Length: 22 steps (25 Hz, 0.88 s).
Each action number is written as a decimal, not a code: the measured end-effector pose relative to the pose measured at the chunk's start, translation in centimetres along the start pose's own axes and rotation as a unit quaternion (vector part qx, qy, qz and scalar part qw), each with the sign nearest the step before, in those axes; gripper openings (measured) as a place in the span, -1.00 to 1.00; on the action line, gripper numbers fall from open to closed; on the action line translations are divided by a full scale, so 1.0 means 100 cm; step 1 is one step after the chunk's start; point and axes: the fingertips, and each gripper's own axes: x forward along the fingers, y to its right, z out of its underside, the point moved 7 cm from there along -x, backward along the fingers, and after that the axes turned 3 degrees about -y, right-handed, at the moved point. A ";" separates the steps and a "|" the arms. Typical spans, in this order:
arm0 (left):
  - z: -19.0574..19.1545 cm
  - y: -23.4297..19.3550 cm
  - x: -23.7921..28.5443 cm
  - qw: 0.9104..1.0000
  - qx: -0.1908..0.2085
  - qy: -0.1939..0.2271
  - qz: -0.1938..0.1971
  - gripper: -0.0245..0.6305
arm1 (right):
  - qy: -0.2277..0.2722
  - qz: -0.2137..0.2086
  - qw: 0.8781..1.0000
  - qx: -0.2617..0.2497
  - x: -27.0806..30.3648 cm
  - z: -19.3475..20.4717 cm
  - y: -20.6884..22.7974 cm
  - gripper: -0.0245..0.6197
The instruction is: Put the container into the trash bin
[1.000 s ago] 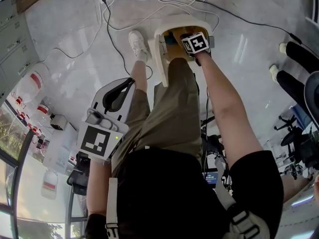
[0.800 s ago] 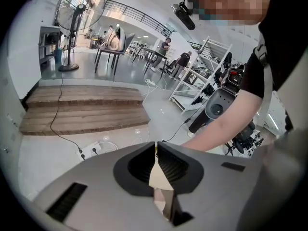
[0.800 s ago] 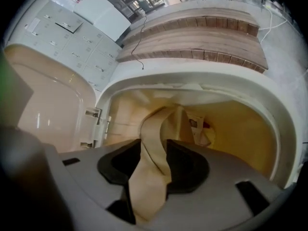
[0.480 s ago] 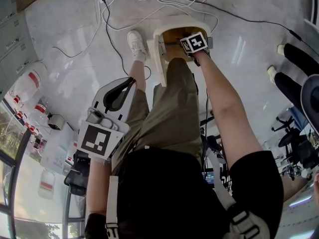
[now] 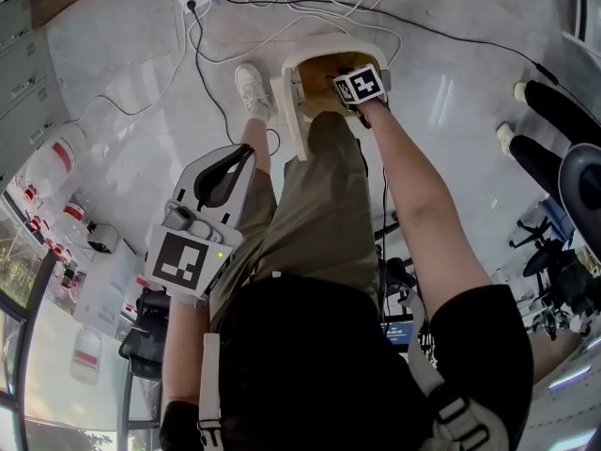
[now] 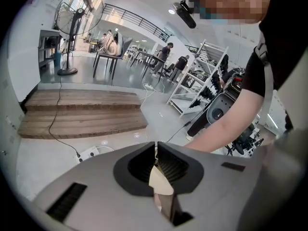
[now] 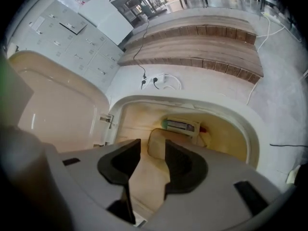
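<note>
**Head view:** A person stands over the cream trash bin [image 5: 340, 47], its lid [image 5: 287, 111] thrown back. The right gripper [image 5: 349, 81] sits at the bin's mouth, a touch higher than a second ago. The left gripper [image 5: 239, 158] hangs by the person's hip, well apart from the bin.

**Left gripper view:** The left gripper's jaws are clenched tip to tip on nothing and look out across the room, away from the job.

**Right gripper view:** The right gripper's jaws, clamped a second ago, now stand released and wide apart. Below and between them the pale container [image 7: 156, 137] lies inside the bin, touching neither pad, just in front of a green-labelled carton [image 7: 182, 125]. The drop appears made. What remains looks like drawing the gripper clear and perhaps shutting the lid.
</note>
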 end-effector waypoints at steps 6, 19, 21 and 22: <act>-0.008 0.013 -0.003 1.000 0.003 0.013 0.003 -0.89 | 0.012 0.018 0.999 -0.025 -0.025 0.006 -0.009 -0.76; -0.033 0.042 -0.011 0.999 0.030 0.045 -0.003 -0.89 | 0.059 0.021 0.997 -0.039 -0.091 0.013 -0.026 -0.88; -0.039 0.047 -0.011 0.998 0.038 0.048 -0.004 -0.89 | 0.073 0.020 0.996 -0.043 -0.105 0.012 -0.030 -0.88; -0.042 0.050 -0.011 0.998 0.042 0.051 -0.003 -0.89 | 0.080 0.019 0.996 -0.045 -0.113 0.012 -0.032 -0.88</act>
